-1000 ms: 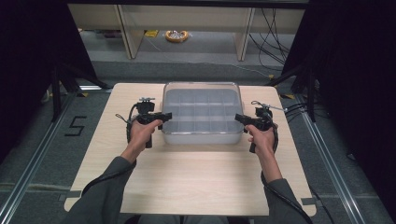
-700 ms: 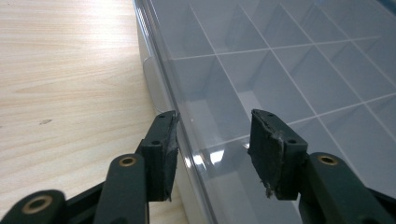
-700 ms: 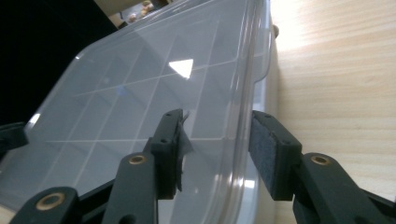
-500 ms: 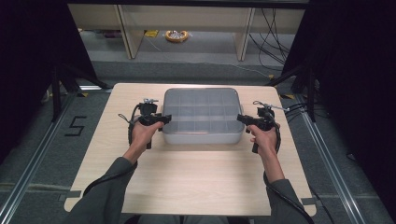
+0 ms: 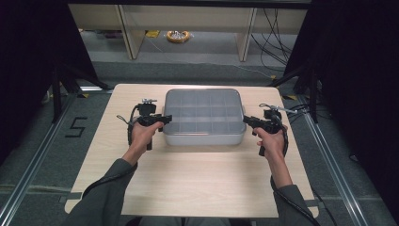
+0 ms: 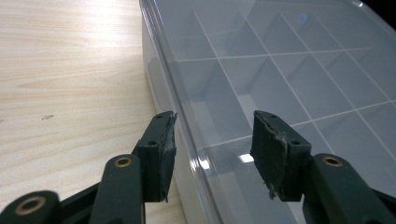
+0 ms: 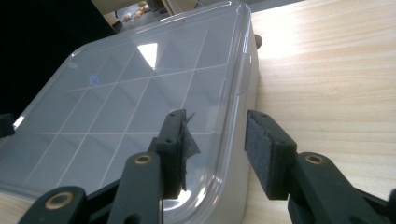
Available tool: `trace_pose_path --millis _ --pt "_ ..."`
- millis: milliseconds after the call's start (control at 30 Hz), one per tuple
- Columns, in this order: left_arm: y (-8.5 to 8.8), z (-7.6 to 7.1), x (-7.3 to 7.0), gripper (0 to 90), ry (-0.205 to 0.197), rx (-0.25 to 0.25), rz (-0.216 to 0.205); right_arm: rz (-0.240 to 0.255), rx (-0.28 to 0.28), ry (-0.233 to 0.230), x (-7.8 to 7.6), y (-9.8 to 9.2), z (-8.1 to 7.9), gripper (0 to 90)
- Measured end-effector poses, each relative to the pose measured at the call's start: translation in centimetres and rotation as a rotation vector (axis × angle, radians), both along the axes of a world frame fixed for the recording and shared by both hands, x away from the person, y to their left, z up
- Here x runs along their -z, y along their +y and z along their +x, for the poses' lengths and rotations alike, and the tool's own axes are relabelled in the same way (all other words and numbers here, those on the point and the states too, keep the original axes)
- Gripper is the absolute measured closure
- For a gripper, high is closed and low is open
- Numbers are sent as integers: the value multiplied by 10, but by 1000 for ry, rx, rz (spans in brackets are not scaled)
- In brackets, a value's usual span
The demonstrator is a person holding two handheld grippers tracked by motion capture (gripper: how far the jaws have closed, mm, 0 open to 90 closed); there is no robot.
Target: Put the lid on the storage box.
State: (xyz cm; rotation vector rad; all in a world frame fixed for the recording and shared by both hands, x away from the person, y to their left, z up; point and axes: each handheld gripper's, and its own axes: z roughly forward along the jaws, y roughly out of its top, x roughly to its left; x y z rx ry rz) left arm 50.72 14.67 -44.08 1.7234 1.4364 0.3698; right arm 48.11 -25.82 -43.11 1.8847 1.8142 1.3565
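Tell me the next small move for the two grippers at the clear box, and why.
Probably close both sets of jaws on the lid's edges. The left gripper and right gripper each straddle a side edge of the clear compartment box's lid, pads apart and not yet pressing, and the lid sits shut on the table.

The compartment box (image 5: 203, 116) sits on the table (image 5: 188, 188), left claw (image 5: 164, 117) and right claw (image 5: 245, 120) flanking it.
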Motion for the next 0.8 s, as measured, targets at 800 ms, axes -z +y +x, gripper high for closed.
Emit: trace_pose_path --millis 800 --pt "23 -30 -12 406 -5 73 -67 -78 -92 -161 1 1 -21 503"
